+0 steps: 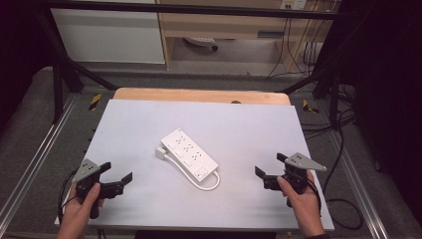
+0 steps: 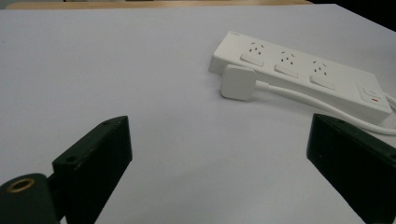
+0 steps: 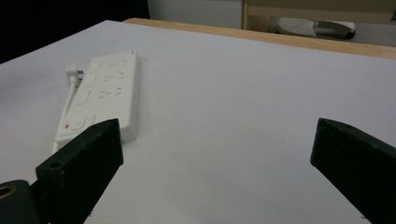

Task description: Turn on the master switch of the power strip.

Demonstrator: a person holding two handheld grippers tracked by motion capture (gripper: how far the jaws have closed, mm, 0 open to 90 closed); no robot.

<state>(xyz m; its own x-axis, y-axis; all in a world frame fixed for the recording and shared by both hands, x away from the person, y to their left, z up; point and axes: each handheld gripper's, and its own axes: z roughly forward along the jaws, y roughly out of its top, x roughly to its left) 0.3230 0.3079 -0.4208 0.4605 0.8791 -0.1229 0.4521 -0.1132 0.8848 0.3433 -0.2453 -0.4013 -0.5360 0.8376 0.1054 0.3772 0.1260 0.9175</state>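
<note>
Left gripper (image 1: 115, 172): jaws spread wide, nothing held. Power strip (image 1: 189, 155): laid on the white table (image 1: 249, 124), well ahead of the fingers and between both grippers; its plug (image 1: 160, 153) is seen lying unplugged beside it. Right gripper (image 1: 271, 168): jaws spread wide, empty. Work judged not yet begun; nothing grasped. Sockets (image 2: 287, 59) and the red-marked switch (image 2: 372, 95) are resolved in the left gripper view; plug prongs (image 3: 71, 68) in the right gripper view.
</note>
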